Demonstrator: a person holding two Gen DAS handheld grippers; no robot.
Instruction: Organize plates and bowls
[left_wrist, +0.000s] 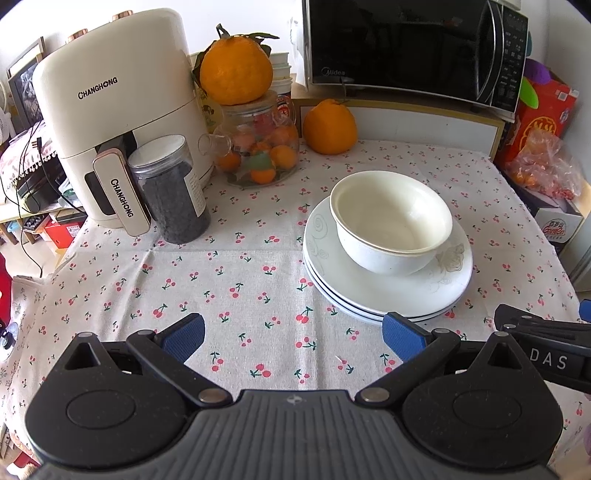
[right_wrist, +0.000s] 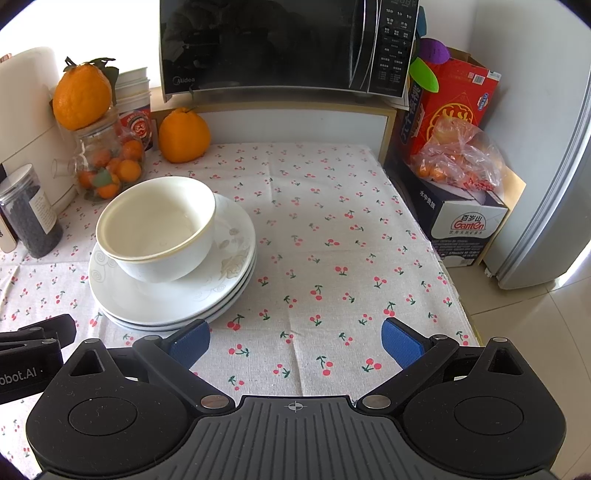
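Note:
Two white bowls sit nested on a stack of white plates on the cherry-print tablecloth. My left gripper is open with nothing between its blue pads, just in front of the stack and to its left; its right pad lies near the plates' front rim. My right gripper is open and empty too, near the table's front, right of the stack. Each gripper's black body shows at the edge of the other's view.
At the back left stand a cream air fryer, a dark-filled jar and a glass jar of small oranges with an orange on top. A loose orange and microwave stand behind. Boxes and a fridge flank the table's right edge.

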